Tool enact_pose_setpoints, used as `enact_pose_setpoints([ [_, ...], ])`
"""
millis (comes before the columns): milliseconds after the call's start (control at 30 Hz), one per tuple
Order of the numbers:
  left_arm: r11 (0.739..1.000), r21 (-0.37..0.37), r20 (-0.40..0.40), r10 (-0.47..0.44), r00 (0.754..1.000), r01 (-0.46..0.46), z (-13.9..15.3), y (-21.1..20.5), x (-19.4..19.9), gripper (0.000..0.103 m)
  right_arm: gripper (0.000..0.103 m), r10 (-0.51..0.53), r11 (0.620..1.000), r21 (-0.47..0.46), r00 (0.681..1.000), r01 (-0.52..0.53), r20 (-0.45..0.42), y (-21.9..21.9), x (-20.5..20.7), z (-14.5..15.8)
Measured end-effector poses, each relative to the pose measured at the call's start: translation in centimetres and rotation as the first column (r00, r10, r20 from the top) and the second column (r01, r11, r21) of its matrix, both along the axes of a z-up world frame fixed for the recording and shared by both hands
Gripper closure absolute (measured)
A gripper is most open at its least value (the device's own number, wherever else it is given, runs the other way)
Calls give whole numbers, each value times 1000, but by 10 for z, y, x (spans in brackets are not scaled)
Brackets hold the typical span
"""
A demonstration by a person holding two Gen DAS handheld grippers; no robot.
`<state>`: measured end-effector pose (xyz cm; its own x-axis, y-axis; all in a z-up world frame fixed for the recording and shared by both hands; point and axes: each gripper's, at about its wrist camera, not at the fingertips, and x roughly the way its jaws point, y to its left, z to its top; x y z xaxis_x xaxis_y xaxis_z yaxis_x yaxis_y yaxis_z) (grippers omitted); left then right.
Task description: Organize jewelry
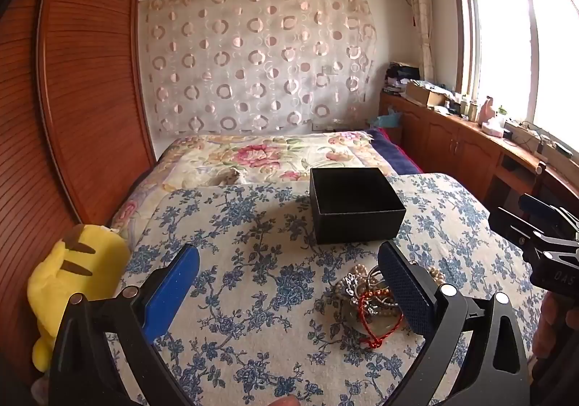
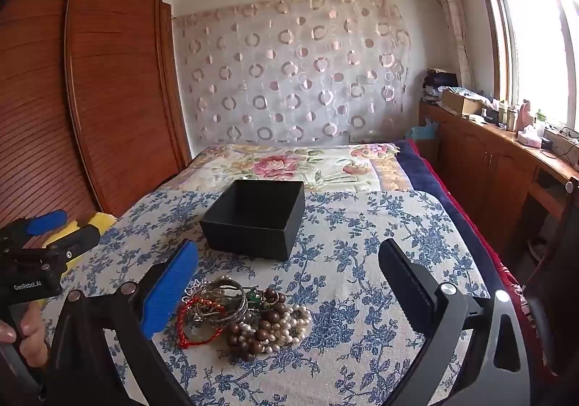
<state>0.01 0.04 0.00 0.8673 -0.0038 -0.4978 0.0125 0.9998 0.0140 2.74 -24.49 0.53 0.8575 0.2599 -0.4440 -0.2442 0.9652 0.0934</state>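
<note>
Although heaped in plain sight just in front of the black box (image 2: 249, 235), hard to untangle by eye as a jewelry pile (image 2: 246, 315): brown wooden beads, small pearly beads, a red cord, silvery bangles, a glint of green, all overlapping. Resting on the blue-flowered cloth (image 2: 343, 297), clear of the box wall. Half covered in the left wrist view by one dark pad, with only the red cord, some silver and a few pearls showing. Nothing to be made out inside the box: lid off, interior dark, floor lost in shadow in both views.

Left hand-held gripper (image 1: 288, 252): spread wide, gripping nothing, in front of the box, its dark pad overlapping the pile's edge in view; cannot tell whether touching. Right hand-held gripper (image 2: 289, 248): likewise spread wide and empty, in front of the box, blue pad just beside the pile. Each seen from the other's camera only in part, cut off by the frame edge.

Fingers of a hand (image 2: 32, 337) wrapped round the left handle, mostly out of frame. Left of the box, a yellow plush toy (image 1: 76, 279), cropped and partly behind the gripper frame.
</note>
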Motion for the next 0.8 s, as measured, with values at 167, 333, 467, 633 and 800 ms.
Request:
enact_pose_setpoints([
  [167, 1000, -1, -1, -1, 1000, 1, 0, 1, 0, 8, 2, 1, 1000, 0, 1000, -1, 2, 1, 0, 0],
  [333, 1000, 6, 1, 2, 1000, -2, 0, 0, 0, 8, 2, 3, 1000, 3, 1000, -3, 4, 0, 0, 0],
  [467, 1000, 4, 3, -2, 1000, 2, 0, 0, 0, 8, 2, 3, 1000, 0, 1000, -3, 5, 4, -2, -1],
  [633, 1000, 5, 6, 0, 1000, 0, 0, 0, 0, 8, 2, 4, 1000, 0, 1000, -4, 6, 3, -1, -1],
  [800, 1000, 5, 7, 0, 1000, 0, 0, 0, -1, 8, 2, 4, 1000, 0, 1000, -4, 7, 2, -2, -1],
])
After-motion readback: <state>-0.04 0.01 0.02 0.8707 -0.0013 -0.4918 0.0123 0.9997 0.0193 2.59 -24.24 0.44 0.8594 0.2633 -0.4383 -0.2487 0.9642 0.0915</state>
